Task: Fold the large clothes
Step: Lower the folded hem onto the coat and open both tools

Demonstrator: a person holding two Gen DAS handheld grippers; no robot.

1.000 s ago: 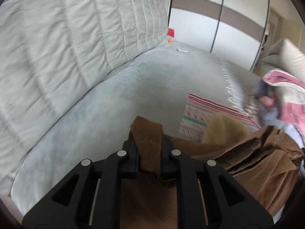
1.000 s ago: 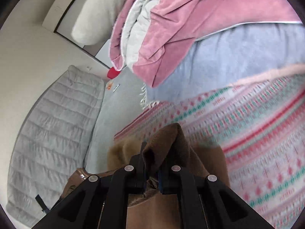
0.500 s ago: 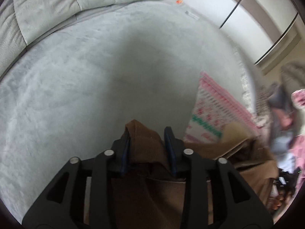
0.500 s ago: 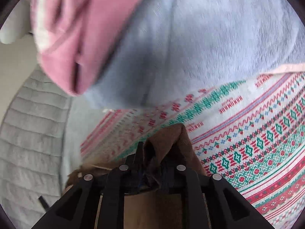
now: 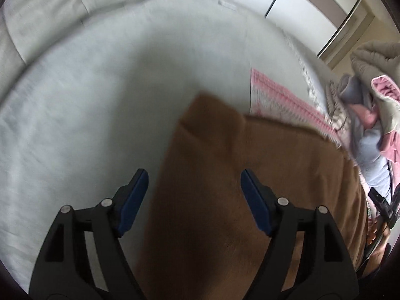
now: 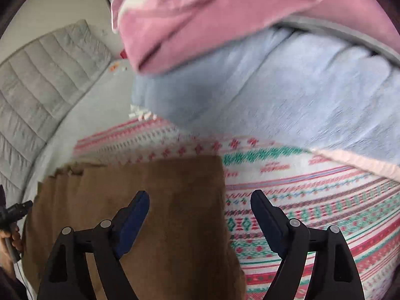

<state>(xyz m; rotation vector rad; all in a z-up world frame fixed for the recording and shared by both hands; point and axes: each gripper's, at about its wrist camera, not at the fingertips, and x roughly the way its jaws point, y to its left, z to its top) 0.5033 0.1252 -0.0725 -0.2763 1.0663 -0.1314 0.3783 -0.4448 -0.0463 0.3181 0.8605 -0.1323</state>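
One brown garment (image 5: 250,187) lies flat on the bed, its far left corner on the pale grey bedspread (image 5: 75,125) and its right side over the one patterned pink-and-green blanket (image 6: 312,200). Two grippers hang above it, both spread wide and holding nothing: the left gripper (image 5: 194,182) over the garment's left edge, the right gripper (image 6: 200,202) straddling its right edge where brown meets pattern. Beyond the blanket sits a heap of two more pieces, a light blue cover (image 6: 275,87) with a pink one (image 6: 212,12) on top. A quilted grey headboard (image 6: 37,75) runs along the bed's far side.
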